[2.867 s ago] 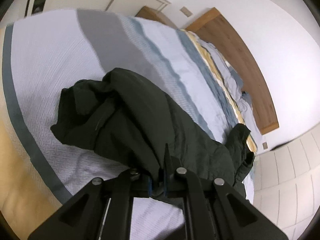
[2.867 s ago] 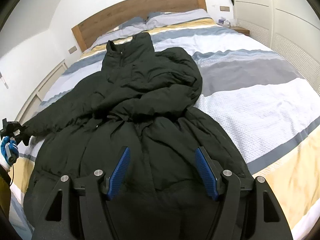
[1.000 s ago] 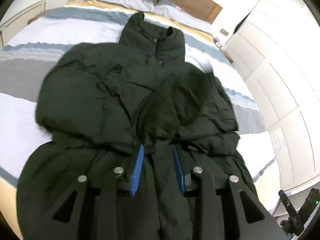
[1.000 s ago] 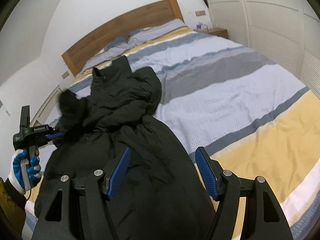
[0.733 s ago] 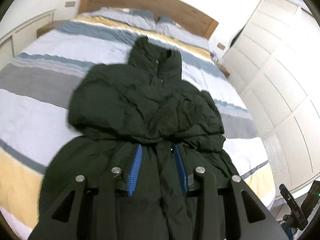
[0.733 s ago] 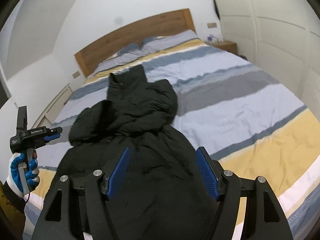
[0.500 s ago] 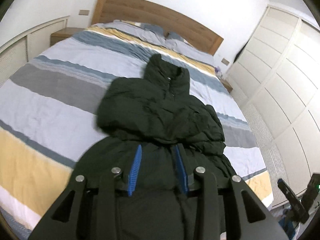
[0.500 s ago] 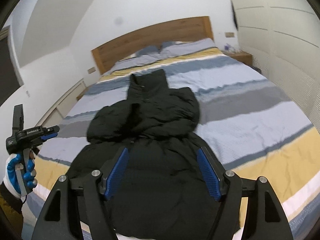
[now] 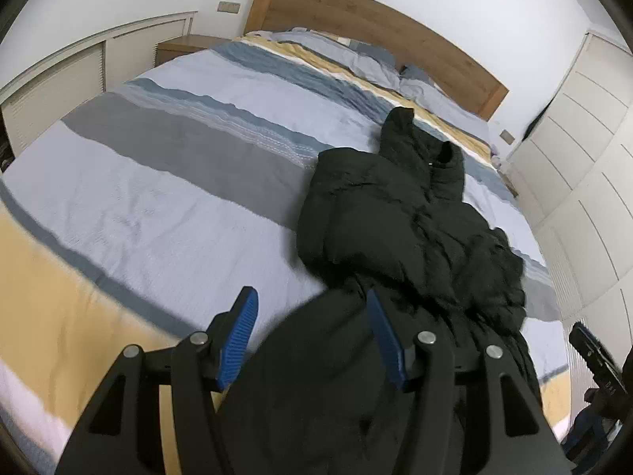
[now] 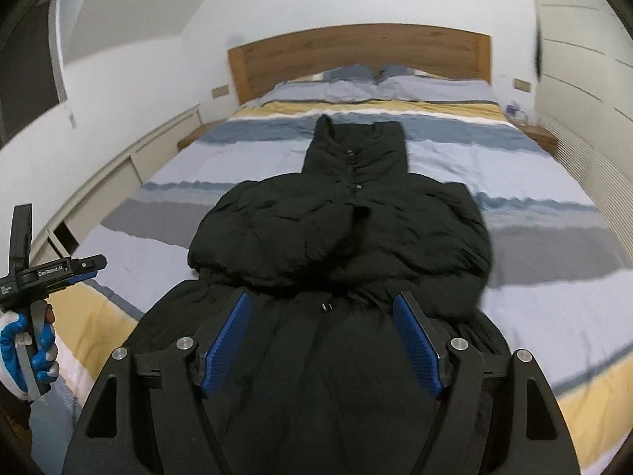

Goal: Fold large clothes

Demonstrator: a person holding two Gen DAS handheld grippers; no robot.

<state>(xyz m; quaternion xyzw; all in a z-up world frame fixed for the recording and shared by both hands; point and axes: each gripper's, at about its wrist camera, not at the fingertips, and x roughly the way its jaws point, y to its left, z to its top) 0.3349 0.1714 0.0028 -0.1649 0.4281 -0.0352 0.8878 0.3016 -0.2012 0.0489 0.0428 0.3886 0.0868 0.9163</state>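
A large black puffer coat (image 10: 348,245) lies lengthwise on the striped bed (image 10: 554,213), collar toward the headboard, both sleeves folded across its chest. It also shows in the left wrist view (image 9: 403,213). My right gripper (image 10: 322,340) is open and empty, held above the coat's lower part. My left gripper (image 9: 312,336) is open and empty, above the coat's lower left edge. The left gripper also shows at the left of the right wrist view (image 10: 79,269), held by a gloved hand.
The wooden headboard (image 10: 356,55) and pillows (image 10: 379,79) are at the far end. White cabinets (image 9: 573,150) run along the right of the bed, a low white unit (image 9: 59,79) along the left. Bare striped bedding (image 9: 158,182) lies left of the coat.
The left gripper let go of the sleeve it had carried over the coat, opened wider and drew back toward the foot of the bed. The right gripper stayed open and pulled back.
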